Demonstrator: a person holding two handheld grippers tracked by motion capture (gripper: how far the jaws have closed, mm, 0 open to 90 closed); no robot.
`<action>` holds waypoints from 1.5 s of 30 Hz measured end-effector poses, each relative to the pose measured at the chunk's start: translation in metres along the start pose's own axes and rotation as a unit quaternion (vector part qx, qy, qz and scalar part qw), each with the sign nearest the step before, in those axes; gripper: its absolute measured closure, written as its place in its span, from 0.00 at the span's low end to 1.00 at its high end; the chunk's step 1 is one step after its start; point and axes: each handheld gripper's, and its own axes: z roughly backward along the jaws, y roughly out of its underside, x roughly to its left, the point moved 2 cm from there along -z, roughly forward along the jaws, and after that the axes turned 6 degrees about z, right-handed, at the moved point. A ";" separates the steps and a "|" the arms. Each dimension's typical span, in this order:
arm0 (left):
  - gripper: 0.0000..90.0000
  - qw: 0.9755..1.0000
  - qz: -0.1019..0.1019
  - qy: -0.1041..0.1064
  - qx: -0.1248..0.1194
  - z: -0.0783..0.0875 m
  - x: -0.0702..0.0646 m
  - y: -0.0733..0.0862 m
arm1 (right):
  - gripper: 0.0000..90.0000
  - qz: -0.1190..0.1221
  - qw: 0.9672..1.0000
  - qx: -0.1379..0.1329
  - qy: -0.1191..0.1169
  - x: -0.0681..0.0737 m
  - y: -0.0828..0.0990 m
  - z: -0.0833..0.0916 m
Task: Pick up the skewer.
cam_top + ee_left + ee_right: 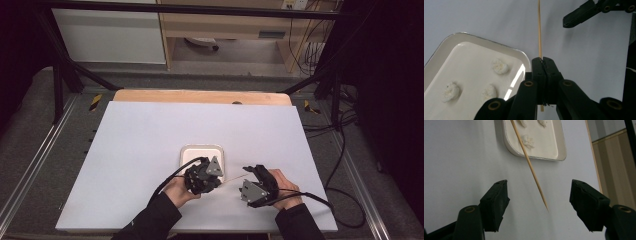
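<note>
Down near the front edge of the white worktop [150, 140], a person holds a claw in each hand, and everything sits close to a small white tray [202, 151] with rounded corners. The left claw [216, 176] is just in front of the tray, at its near right corner, and its jaws are pressed tight together on a thin wooden skewer [539, 32]. In the left gripper view the skewer comes up out of the closed jaws and runs straight away from them over bare worktop beside the tray's rim [499, 47], with a short stub poking out below the jaws. Inside the tray lie three small white fluffy lumps [499, 66], set apart from one another.

The right claw [248, 171] is to the right of the tray and a little nearer the person, facing the left one. Its jaws stand apart with nothing pressed between them. In the right gripper view the skewer [531, 168] slants down from above the tray [560, 150] and its sharp tip ends in the gap between the two black jaws, touching neither. In the high view the skewer [232, 179] shows as a thin pale line bridging the space between the two claws, right of the tray's near corner.
</note>
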 end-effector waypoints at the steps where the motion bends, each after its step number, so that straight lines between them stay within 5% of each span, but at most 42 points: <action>1: 0.98 1.000 0.000 0.000 0.000 0.000 0.000 0.000 | 0.37 0.005 1.000 0.002 -0.001 0.000 0.000 -0.001; 12: 0.98 1.000 -0.011 0.002 0.005 -0.005 -0.001 -0.008 | 0.50 0.064 0.998 0.004 0.003 0.002 -0.006 -0.009; 26: 0.98 0.999 -0.029 0.005 0.015 -0.005 -0.005 -0.012 | 0.76 0.137 0.990 0.015 -0.002 0.006 -0.008 -0.017; 37: 0.98 0.999 -0.028 0.005 0.020 -0.004 -0.003 -0.008 | 0.97 0.159 0.987 0.021 -0.003 0.007 -0.007 -0.018; 45: 0.98 1.000 -0.021 0.011 0.021 -0.005 -0.001 -0.008 | 0.99 0.177 0.984 0.022 0.005 0.008 -0.007 -0.018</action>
